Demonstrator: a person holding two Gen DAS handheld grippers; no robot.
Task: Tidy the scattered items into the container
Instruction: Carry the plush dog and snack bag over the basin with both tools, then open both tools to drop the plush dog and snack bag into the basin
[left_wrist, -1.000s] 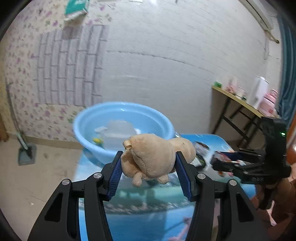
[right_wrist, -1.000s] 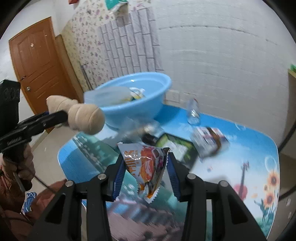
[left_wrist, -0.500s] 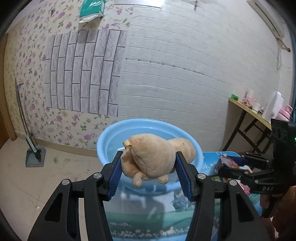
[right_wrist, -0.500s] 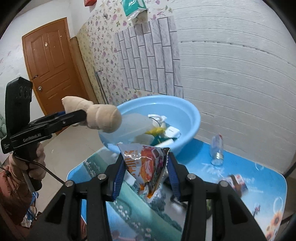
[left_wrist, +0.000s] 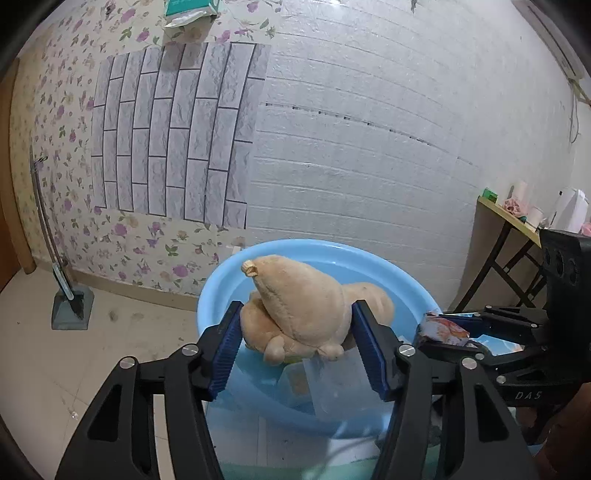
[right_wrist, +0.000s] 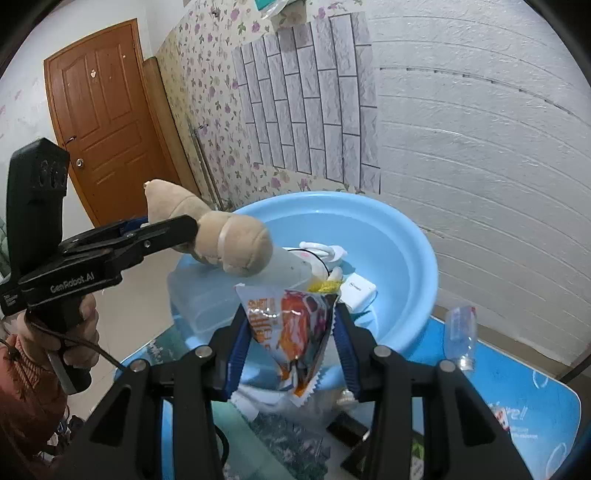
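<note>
Two tools carry one item each toward the basin (left_wrist: 413, 291), shown left to right.

Left tool (left_wrist: 295, 347): a tan plush (left_wrist: 299, 306) sits between its blue pads, over the near rim of the basin. The jaws have just been opening, and the plush has risen and tipped between them; the right pad touches its flank, while on the left a thin gap may show, so whether it is gripped or only resting there cannot be told. The plush is soft, light and squashes readily; it is best taken across the thick body, not by the small limbs below, and should drop without harm.

Basin: pale blue, standing at the far left end of the bench (right_wrist: 517, 398). Inside lie a clear box (right_wrist: 207, 299), a white charger (right_wrist: 358, 290) with cable, and something small and yellow (right_wrist: 325, 285).

Right tool (right_wrist: 291, 339): clamped on a snack packet (right_wrist: 291, 325), which hangs point-down between the pads, just short of the basin's near wall. The foil is slick, crinkly and very light; its contents may crush, so a hold on the flat sealed faces suits it.

Far right: a clear bottle (right_wrist: 460, 338) lies on the bench beside the basin, not yet collected.
</note>
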